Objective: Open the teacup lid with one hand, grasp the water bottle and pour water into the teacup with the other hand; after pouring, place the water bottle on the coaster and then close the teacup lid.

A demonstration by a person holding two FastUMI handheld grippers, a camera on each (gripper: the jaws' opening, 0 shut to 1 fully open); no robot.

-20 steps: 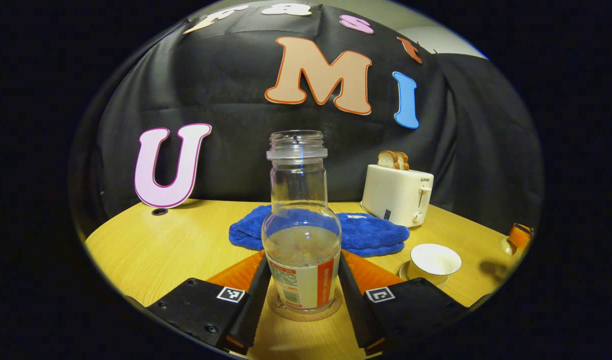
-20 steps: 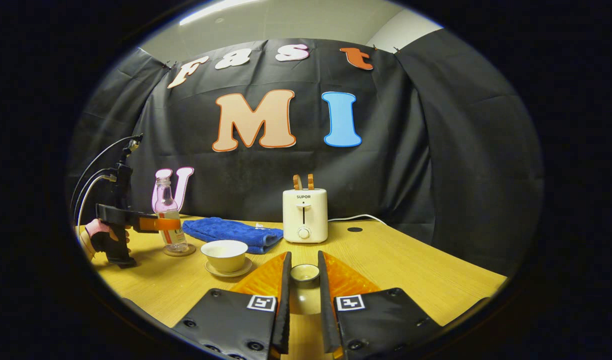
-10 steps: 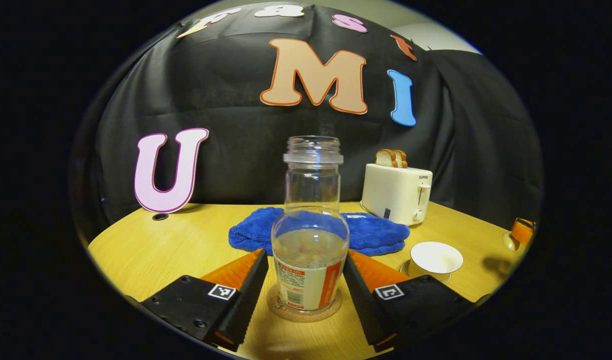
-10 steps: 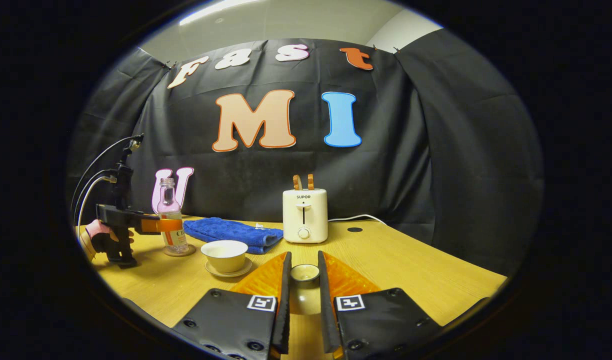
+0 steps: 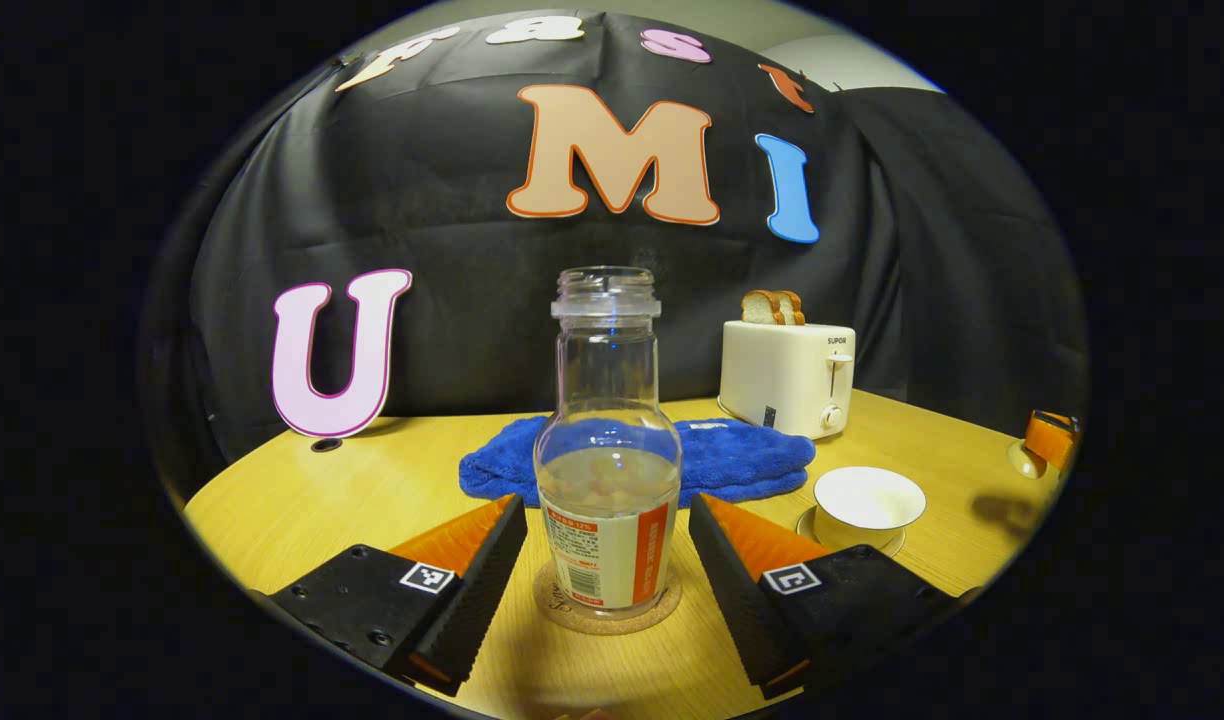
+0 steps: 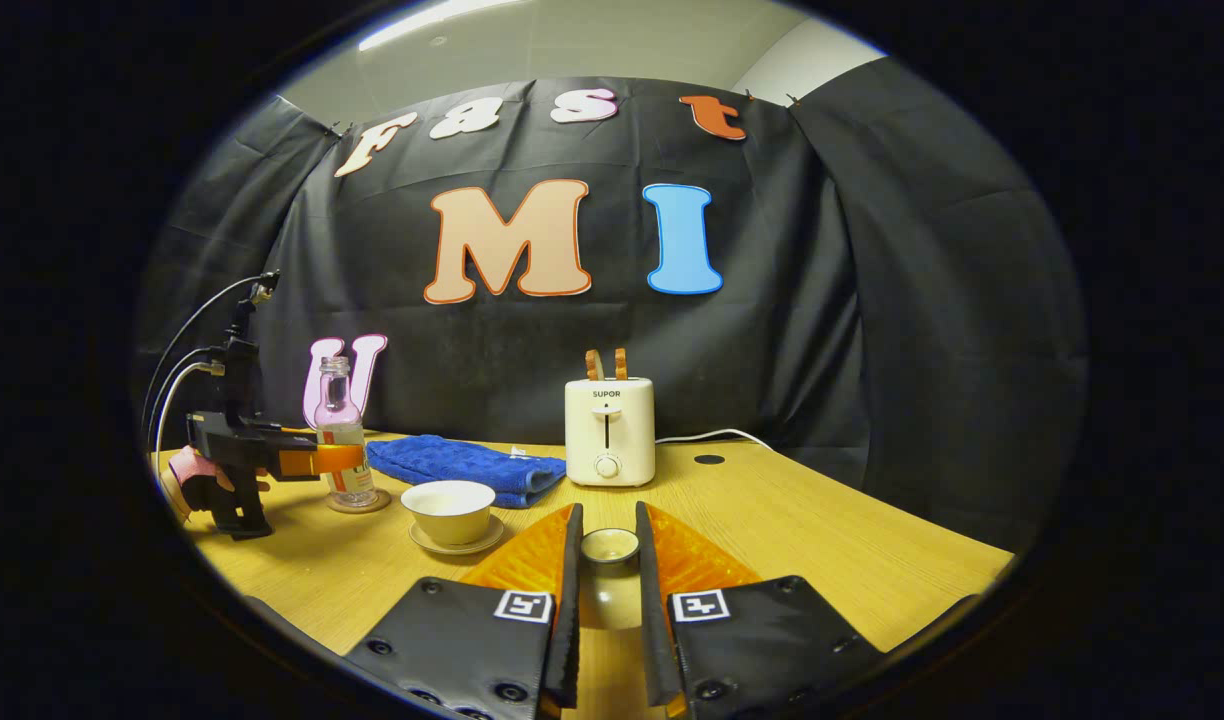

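In the left gripper view, the left hand-held gripper (image 5: 608, 560) stands spread wide on either side of the water bottle (image 5: 608, 470), its fingers clear of the glass with a gap on each side; the uncapped bottle stands upright on the round cork coaster (image 5: 608, 612) on the wooden tabletop (image 5: 372, 500), water low in its body; behind it lies a blue towel (image 5: 742, 460), with the uncovered teacup (image 5: 868, 502) on its saucer to the right and a cream toaster (image 5: 787, 375) holding bread slices farther back.

In the right gripper view, the right hand-held gripper (image 6: 610, 600) is drawn narrow onto the teacup lid (image 6: 610, 548), both fingers pressed to the lid's sides, held level just above the tabletop; beyond and to the left sits the teacup (image 6: 450, 505); farther left, a hand (image 6: 204, 478) holds the left hand-held gripper (image 6: 317, 458) level, its fingers reaching alongside the bottle (image 6: 340, 440) on its coaster; the toaster (image 6: 609, 430) stands against the black cloth wall.
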